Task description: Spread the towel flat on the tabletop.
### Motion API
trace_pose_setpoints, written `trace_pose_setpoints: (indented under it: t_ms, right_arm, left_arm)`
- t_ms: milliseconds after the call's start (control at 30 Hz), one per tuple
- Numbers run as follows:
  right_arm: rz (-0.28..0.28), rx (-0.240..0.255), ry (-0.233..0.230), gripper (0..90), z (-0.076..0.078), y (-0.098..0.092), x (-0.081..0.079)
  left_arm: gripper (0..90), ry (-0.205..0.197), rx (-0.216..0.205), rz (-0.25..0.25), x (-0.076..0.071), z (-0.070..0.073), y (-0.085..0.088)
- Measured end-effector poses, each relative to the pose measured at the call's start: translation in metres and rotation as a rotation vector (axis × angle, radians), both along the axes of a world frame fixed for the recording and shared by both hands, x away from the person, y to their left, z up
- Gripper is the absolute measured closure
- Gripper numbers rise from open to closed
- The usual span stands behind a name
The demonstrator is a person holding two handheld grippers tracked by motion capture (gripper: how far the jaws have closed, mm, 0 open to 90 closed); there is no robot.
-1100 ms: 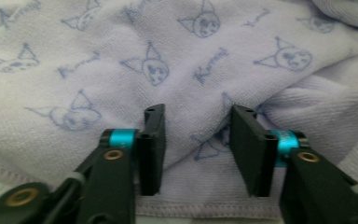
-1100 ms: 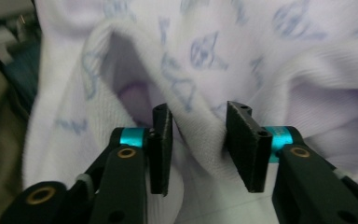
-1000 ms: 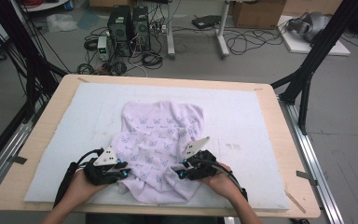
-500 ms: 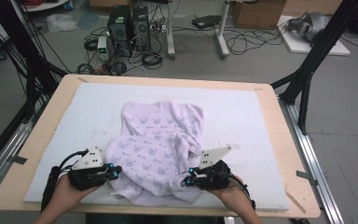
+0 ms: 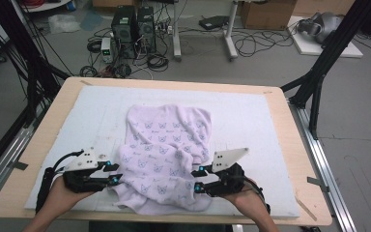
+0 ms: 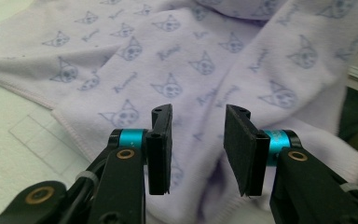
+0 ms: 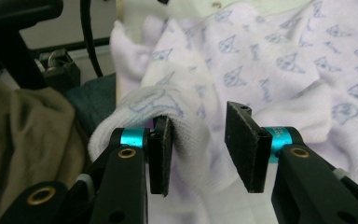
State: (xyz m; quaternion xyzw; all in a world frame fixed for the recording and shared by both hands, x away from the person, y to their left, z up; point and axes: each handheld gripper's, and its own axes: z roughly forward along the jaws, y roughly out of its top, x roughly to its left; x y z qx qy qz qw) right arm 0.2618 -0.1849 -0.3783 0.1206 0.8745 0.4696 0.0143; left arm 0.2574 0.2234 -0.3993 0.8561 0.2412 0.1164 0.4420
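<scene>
My lilac towel (image 5: 166, 154) lies rumpled in the middle of the white pad (image 5: 251, 116), its near end bunched toward six o'clock. My left tongs (image 5: 113, 173) sit at the cloth's eight o'clock edge, my right tongs (image 5: 196, 179) at its four o'clock edge. Both pairs have just been opening: in the left gripper view the jaws stand apart with the towel (image 6: 191, 70) lying beyond them, unpinched. In the right gripper view a thick fold (image 7: 186, 135) hangs between the spread jaws, resting against one pad, not squeezed. I judge the near edge has been released; the cloth is not neatly folded, so smoothing and folding remain.
</scene>
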Motion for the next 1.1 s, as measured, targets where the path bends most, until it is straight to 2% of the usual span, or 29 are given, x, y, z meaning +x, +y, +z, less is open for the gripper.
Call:
trace_pose_setpoints:
  t_ms: [67,100,233,333,467,600,733,800,900,1033,1100]
  right_arm:
    - [0.004,0.029,0.015,61.6,0.000,0.001,0.005]
    - [0.005,0.034,0.004,61.6,0.001,0.000,0.008]
    - [-0.013,0.003,-0.012,62.0,0.003,-0.003,0.012]
    - [-0.028,-0.041,0.001,62.0,-0.001,-0.012,0.011]
    - [-0.060,-0.061,0.012,62.0,-0.004,-0.030,0.006]
    - [-0.093,-0.051,0.006,61.9,0.000,-0.044,0.004]
    - [-0.104,-0.026,-0.005,61.9,0.008,-0.048,0.004]
    - [-0.102,-0.002,-0.005,62.0,0.011,-0.044,0.007]
    - [-0.081,-0.012,-0.003,61.5,0.006,-0.029,0.011]
    - [-0.055,-0.044,0.025,60.8,-0.019,-0.003,0.022]
    - [-0.042,-0.081,0.046,61.0,-0.033,0.008,0.025]
  left_arm:
    - [62.3,0.015,0.019,-0.005,0.007,-0.006,-0.005]
    - [62.2,0.018,0.026,-0.005,0.010,-0.010,-0.007]
    - [61.4,0.034,0.054,-0.002,0.017,-0.020,-0.010]
    - [61.4,0.039,0.051,0.000,0.017,-0.023,-0.010]
    - [61.4,0.031,0.050,0.005,0.016,-0.020,-0.006]
    - [61.1,0.021,0.035,0.014,0.016,-0.014,-0.002]
    - [60.9,0.020,0.025,0.017,0.016,-0.012,-0.001]
    - [60.4,0.025,0.033,0.012,0.016,-0.013,-0.003]
    - [58.0,0.041,0.047,0.005,0.016,-0.019,-0.008]
    - [56.0,0.071,0.085,-0.005,0.016,-0.031,-0.013]
    - [59.7,0.099,0.105,-0.023,0.016,-0.038,-0.015]
